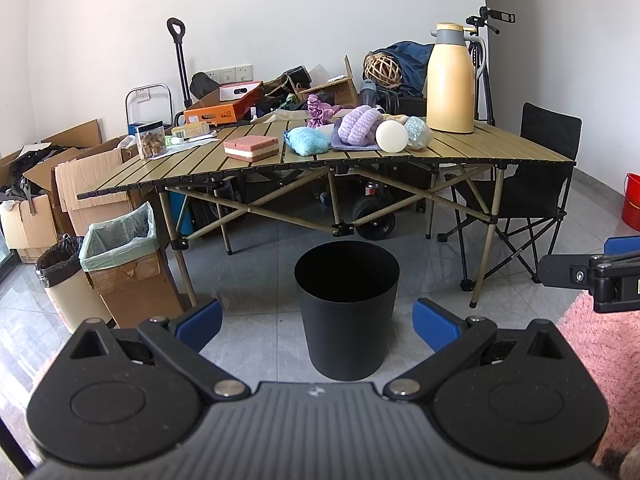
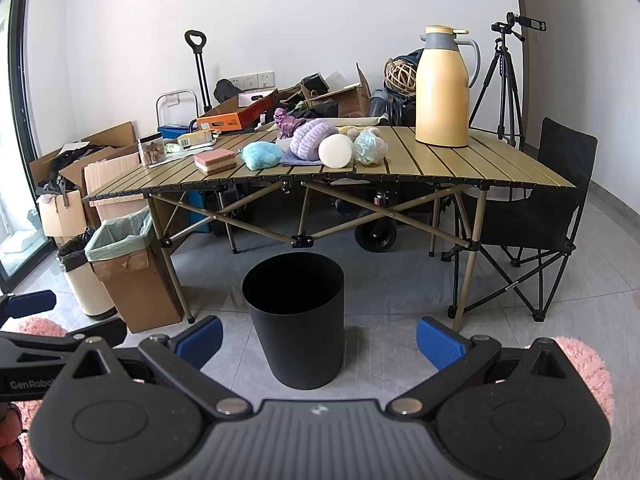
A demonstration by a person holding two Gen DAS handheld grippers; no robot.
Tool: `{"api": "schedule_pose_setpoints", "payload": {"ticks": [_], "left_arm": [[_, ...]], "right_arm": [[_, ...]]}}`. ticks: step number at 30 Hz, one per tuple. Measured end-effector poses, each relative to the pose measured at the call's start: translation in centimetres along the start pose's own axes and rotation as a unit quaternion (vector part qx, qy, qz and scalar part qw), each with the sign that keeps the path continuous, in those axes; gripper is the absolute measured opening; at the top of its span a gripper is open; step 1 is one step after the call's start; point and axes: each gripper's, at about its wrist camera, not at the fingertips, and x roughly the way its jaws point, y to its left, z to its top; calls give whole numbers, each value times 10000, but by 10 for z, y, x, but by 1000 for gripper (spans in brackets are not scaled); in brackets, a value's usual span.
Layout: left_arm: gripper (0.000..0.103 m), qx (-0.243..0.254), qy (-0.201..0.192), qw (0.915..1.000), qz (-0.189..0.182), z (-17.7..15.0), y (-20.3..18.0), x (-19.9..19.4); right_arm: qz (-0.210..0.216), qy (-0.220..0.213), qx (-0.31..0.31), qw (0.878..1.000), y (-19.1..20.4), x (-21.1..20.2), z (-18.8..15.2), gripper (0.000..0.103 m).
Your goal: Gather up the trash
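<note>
A black round bin (image 1: 347,308) (image 2: 295,316) stands on the floor in front of a slatted folding table (image 1: 460,148) (image 2: 460,160). On the table lie a light blue fluffy wad (image 1: 306,141) (image 2: 262,155), a purple knitted piece (image 1: 360,125) (image 2: 312,139), a white ball (image 1: 391,137) (image 2: 336,151), a crumpled pale green bag (image 1: 418,133) (image 2: 370,147) and a pink block (image 1: 251,147) (image 2: 215,160). My left gripper (image 1: 317,324) is open and holds nothing, hovering short of the bin. My right gripper (image 2: 319,338) is open too, also before the bin.
A tall yellow thermos (image 1: 450,80) (image 2: 442,88) stands at the table's right. A lined cardboard box (image 1: 128,264) (image 2: 128,268) and a cream bin (image 1: 68,284) stand left of the table. A black folding chair (image 1: 536,188) (image 2: 548,220) is on the right.
</note>
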Motion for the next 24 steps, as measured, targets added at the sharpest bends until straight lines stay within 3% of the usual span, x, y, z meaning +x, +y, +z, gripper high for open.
{"api": "schedule_pose_setpoints", "payload": {"ticks": [24], "left_arm": [[103, -4, -7, 10000, 11, 0, 0, -2]], "right_arm": [[-4, -21, -9, 10000, 0, -1, -1, 103]]}}
